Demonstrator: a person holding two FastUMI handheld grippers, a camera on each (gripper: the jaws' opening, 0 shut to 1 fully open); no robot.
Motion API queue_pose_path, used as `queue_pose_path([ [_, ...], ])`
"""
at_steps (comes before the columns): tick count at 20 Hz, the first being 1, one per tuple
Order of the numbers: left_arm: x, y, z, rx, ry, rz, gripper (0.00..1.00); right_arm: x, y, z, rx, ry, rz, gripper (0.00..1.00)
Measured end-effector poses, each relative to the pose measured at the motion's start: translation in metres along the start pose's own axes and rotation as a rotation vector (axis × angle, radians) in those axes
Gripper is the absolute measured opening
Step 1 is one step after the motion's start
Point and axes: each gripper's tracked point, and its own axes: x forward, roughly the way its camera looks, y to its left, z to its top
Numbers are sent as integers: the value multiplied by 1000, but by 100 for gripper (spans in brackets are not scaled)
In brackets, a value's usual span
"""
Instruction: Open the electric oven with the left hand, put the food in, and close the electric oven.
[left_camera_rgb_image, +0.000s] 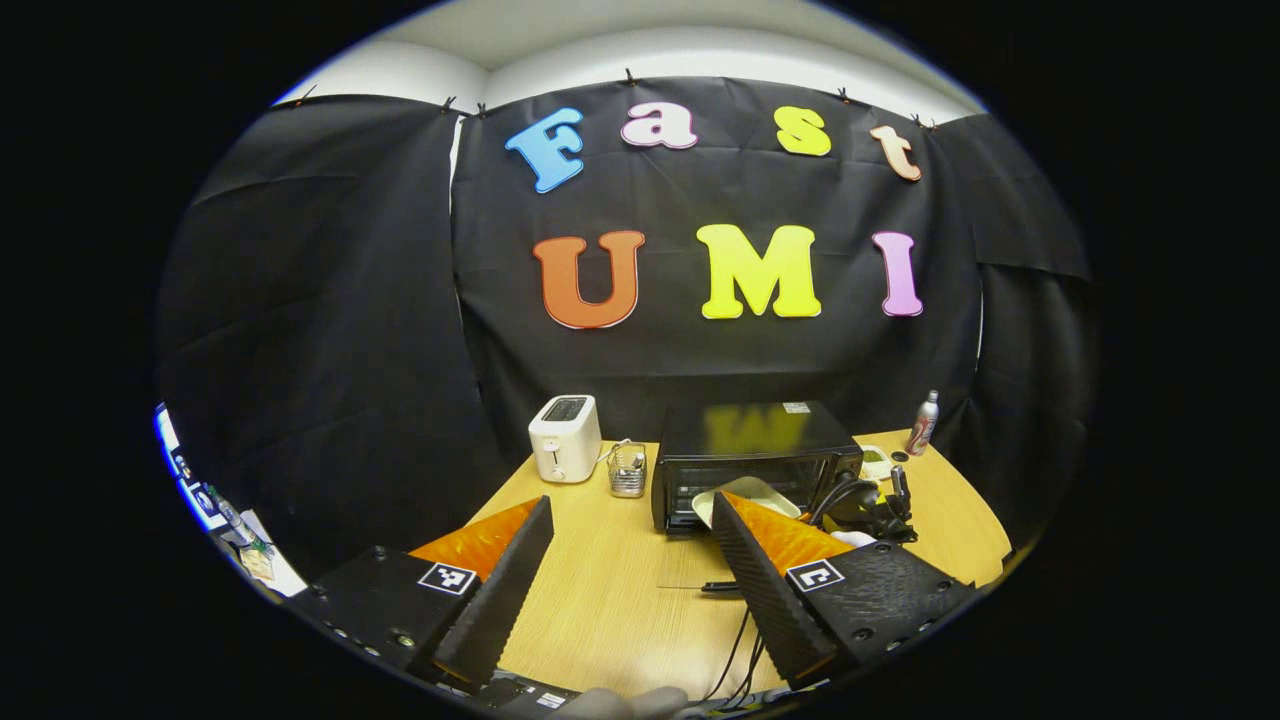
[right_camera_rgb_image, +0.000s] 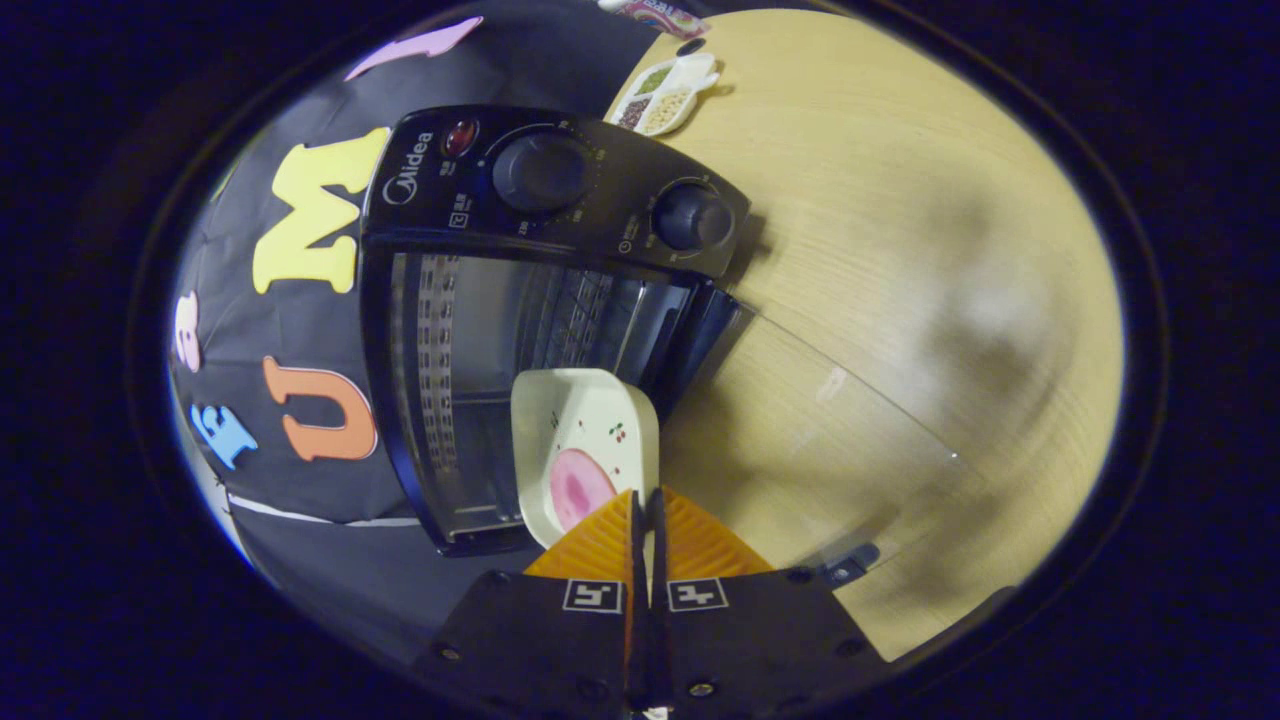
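Pinching the near rim of a cream square dish (right_camera_rgb_image: 585, 440) carrying pink food, the right gripper (right_camera_rgb_image: 645, 500) points it straight at the open black electric oven (right_camera_rgb_image: 470, 330); the left gripper (left_camera_rgb_image: 630, 545) hovers spread and empty, farther back above the wooden surface (left_camera_rgb_image: 610, 590).

Two handheld grippers, matching build.
Left gripper (left_camera_rgb_image: 632, 520): black textured body, wedge-shaped ribbed fingers, a square black-and-white marker on each finger base, visible screws, thin black cables trailing below. Right gripper (right_camera_rgb_image: 645, 500): same black housing, paired square markers, screws along the lower edge.
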Motion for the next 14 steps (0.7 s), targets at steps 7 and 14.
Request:
queue_pose_path([
  [7,16,0,3,-8,17,8,97,24,21,32,2,-79,34,0],
  [14,21,6,5,-25,24,27,97,32,45,46,-45,-112,131,10],
])
